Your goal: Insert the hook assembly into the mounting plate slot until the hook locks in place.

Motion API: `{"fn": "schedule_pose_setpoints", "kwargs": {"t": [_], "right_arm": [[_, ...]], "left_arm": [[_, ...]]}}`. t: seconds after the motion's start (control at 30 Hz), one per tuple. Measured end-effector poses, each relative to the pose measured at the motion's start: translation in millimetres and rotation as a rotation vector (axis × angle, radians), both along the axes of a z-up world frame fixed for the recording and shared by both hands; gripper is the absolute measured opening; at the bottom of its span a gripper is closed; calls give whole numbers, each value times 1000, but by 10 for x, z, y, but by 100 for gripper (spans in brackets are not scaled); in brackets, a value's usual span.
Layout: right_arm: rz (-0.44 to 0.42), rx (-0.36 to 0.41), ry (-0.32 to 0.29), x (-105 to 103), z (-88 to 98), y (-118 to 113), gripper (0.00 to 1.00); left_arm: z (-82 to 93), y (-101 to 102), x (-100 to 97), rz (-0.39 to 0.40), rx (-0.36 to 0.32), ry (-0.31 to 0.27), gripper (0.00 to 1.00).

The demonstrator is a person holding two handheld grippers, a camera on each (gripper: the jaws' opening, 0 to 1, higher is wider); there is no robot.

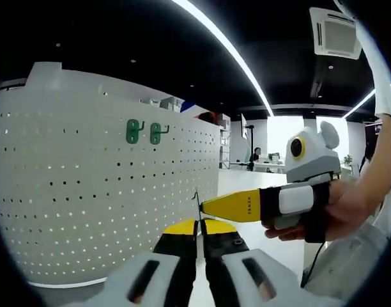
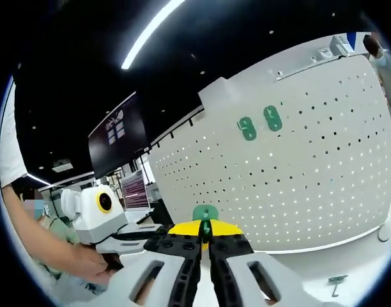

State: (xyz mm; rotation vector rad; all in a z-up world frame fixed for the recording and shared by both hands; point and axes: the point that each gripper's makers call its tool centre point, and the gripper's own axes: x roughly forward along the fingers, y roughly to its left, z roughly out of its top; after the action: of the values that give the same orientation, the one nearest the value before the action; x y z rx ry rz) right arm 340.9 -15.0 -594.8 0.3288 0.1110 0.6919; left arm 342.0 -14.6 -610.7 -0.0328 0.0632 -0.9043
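In the right gripper view, a green hook (image 2: pixel 206 213) sits just below the centre of the frame, pinched at the yellow tips of the right gripper (image 2: pixel 206 231), whose jaws are clamped together on it so that the hook's rounded green top stands up above them. Behind it, filling the right half of that frame, stands the white perforated mounting plate (image 2: pixel 310 166), and 2 more green hooks (image 2: pixel 259 123) hang side by side on its upper middle part. A small green piece (image 2: pixel 337 281) lies on the white table (image 2: pixel 361 262) at the lower right of the frame, well apart from the gripper. In the left gripper view, the left gripper (image 1: pixel 199 225) rises from the bottom centre with its yellow-tipped jaws pressed together; a thin dark sliver stands up between the tips, but what it is cannot be told. The same plate (image 1: pixel 87 185) fills the left half of this frame, with the 2 hooks (image 1: pixel 146 132) at its upper middle. From the right edge, the other gripper (image 1: pixel 202 206) reaches in, held in a person's hand (image 1: pixel 339 208), its yellow tip just beside the left gripper's tips. A white ceiling unit (image 1: pixel 336 32) sits at the upper right.
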Motion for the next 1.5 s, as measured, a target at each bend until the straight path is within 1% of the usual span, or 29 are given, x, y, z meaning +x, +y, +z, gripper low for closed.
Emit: {"fn": "schedule_pose_setpoints", "kwargs": {"t": [0.13, 0.2, 0.43, 0.47, 0.5, 0.53, 0.57, 0.63, 0.67, 0.7, 0.73, 0.77, 0.87, 0.97, 1.07, 1.17, 1.4, 1.5], "right_arm": [[1, 15, 9, -4, 18, 5, 0], [2, 8, 8, -1, 5, 3, 0], [7, 33, 19, -5, 17, 12, 0], [7, 39, 16, -5, 26, 8, 0], [6, 33, 16, -3, 23, 7, 0], [10, 34, 15, -6, 28, 12, 0], [13, 37, 14, -7, 34, 16, 0], [15, 40, 16, -10, 38, 21, 0], [17, 45, 18, -13, 41, 24, 0], [18, 46, 19, -15, 41, 28, 0], [21, 46, 18, -18, 41, 32, 0], [25, 47, 19, -23, 40, 40, 0], [34, 42, 16, -33, 37, 59, 0], [42, 43, 17, -48, 31, 79, 0], [47, 46, 20, -54, 28, 88, 0], [51, 49, 20, -56, 30, 96, 0], [53, 41, 14, -60, 37, 95, 0], [51, 3, -6, -60, 67, 50, 0]], "left_arm": [[10, 12, 10, 6, -15, 1, 2], [1, 9, 10, 5, -8, 1, 2], [-1, 9, 16, 6, -5, -11, 5], [-18, 5, 16, 6, 11, -15, 8], [-28, 2, 14, 7, 16, -15, 13], [-40, 4, 15, 7, 13, -7, 21], [-68, 14, 28, 14, 13, 8, 26], [-99, 21, 31, 13, 19, 8, 29], [-117, 17, 23, 9, 19, 18, 32], [-161, 17, 26, 13, 35, 32, 37], [-185, 14, 36, 18, 41, 41, 46], [-200, 13, 40, 20, 42, 46, 51], [-229, 14, 41, 23, 34, 59, 62], [-267, -17, 21, 9, 54, 62, 71], [-273, -37, 13, 0, 56, 61, 78], [-290, -46, 11, -2, 58, 66, 79], [-296, -58, -3, -8, 61, 68, 78], [-320, -39, -22, -14, 78, 70, 77]]}}
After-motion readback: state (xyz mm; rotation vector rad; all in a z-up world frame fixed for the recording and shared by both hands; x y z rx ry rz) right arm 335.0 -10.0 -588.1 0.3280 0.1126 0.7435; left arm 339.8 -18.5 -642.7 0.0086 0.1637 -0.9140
